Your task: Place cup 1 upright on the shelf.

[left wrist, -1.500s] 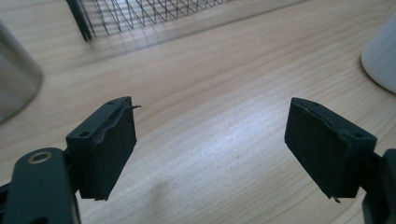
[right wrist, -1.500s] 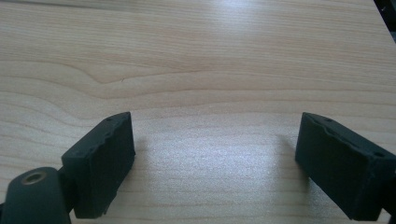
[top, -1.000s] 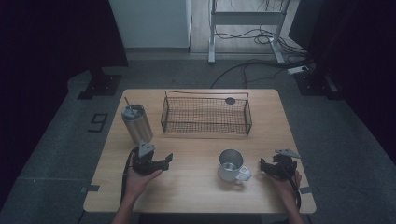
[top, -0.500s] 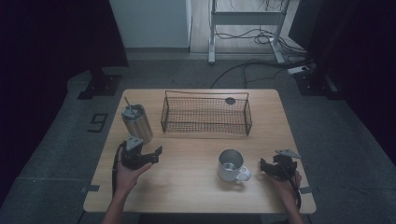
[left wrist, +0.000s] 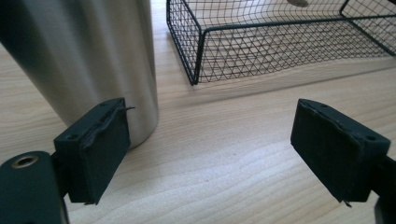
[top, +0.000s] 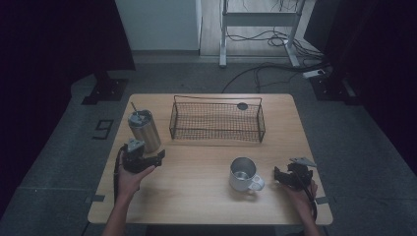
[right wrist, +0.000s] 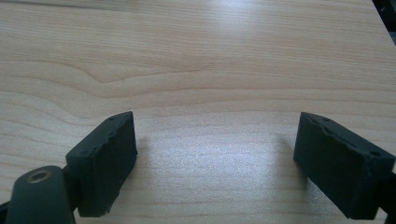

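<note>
1. Find the steel tumbler upright near the left edge of the surface, just beside the left end of the wire basket, with a straw poking out of its lid.
2. Note the left gripper released, jaws spread wide and empty, low on the near side of the tumbler. In the left gripper view, see the wall just beyond the left pad, off to one side of the gap.
3. Swing the gripper sideways until the tumbler sits centred between the pads, then push forward so both pads reach past the curve of the wall.
4. Grip at mid-height or a little below. Probably slick and round, so square the pads to the wall before closing, and close slowly to avoid nudging it over.
5. Mind the basket's corner: little room there for the far jaw, so come in from the near edge rather than from the basket side.
6. Leave the right gripper resting near the front right corner, released with bare wood between its jaws, just right of the mug.
</note>
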Action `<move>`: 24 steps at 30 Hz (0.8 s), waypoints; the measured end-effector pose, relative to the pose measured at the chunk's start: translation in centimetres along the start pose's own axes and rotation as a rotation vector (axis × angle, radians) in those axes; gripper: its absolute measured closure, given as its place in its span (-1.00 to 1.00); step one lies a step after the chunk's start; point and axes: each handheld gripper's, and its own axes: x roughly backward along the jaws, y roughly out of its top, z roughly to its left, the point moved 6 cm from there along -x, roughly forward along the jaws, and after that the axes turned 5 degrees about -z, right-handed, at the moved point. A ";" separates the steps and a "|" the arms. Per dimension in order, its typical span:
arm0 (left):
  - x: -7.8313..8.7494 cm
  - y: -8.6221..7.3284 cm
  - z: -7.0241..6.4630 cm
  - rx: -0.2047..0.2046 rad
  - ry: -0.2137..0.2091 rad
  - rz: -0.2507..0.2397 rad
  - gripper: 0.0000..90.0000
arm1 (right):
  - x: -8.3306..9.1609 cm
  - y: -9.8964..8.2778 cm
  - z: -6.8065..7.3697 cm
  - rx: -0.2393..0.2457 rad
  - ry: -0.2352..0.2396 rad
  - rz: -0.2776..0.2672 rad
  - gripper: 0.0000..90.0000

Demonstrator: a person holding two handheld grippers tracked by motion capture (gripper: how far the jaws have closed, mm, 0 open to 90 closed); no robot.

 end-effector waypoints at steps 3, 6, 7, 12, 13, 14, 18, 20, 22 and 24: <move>0.0 0.1 0.6 0.022 0.009 -0.006 -0.74 | 0.0 0.0 0.0 0.000 0.000 0.000 -0.71; 0.0 0.3 1.1 0.033 0.017 -0.014 -0.74 | 0.0 0.0 0.0 0.000 0.000 0.000 -0.71; -0.1 0.3 1.2 0.034 0.019 -0.015 -0.74 | 0.0 0.0 0.0 0.000 0.000 0.000 -0.71; -0.2 0.5 2.0 0.040 0.037 -0.024 -0.74 | 0.0 0.0 0.0 0.000 0.000 0.000 -0.71; -0.3 0.5 2.1 0.042 0.040 -0.025 -0.74 | 0.0 0.0 0.0 0.000 0.000 0.000 -0.71; -0.4 0.6 2.3 0.045 0.043 -0.026 -0.74 | 0.0 0.0 0.0 0.000 0.000 0.000 -0.71; -0.6 0.8 2.8 0.054 0.048 -0.032 -0.73 | 0.0 0.0 0.0 0.001 -0.001 0.000 -0.71; -0.7 0.9 3.0 0.057 0.050 -0.032 -0.73 | 0.0 0.0 0.0 0.001 -0.001 0.000 -0.71; -0.9 1.0 3.2 0.062 0.060 -0.040 -0.71 | 0.0 0.0 0.0 0.001 -0.002 0.000 -0.71; -1.1 1.1 3.5 0.061 0.067 -0.045 -0.71 | 0.0 0.0 0.0 0.001 -0.002 0.000 -0.71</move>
